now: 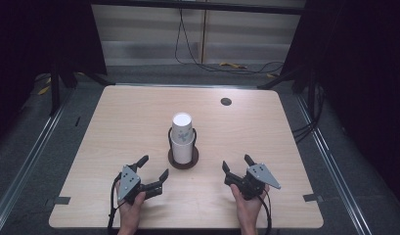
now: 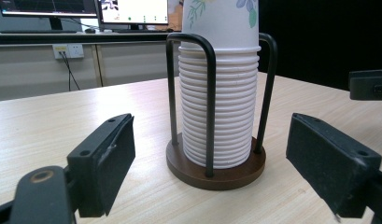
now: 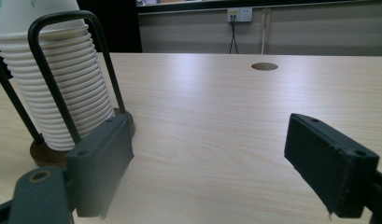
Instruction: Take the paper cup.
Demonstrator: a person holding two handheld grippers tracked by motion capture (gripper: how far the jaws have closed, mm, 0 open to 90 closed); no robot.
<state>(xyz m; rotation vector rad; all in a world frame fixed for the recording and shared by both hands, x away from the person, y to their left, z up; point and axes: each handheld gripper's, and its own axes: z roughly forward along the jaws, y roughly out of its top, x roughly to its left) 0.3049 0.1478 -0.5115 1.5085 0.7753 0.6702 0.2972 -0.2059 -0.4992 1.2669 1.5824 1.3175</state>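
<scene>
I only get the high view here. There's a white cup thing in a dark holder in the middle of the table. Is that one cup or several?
Observer: Several. The left gripper view shows a stack of paper cups, rims ribbed one above another.
Operator: What keeps them upright?
Observer: A holder with a round brown base and black wire loops rising beside the stack.
Operator: Is the top cup plain white?
Observer: No, the top cup has a green and blue floral print.
Operator: Are the grippers touching it?
Observer: No. The left gripper and right gripper stand open, nothing between the jaws.
</scene>
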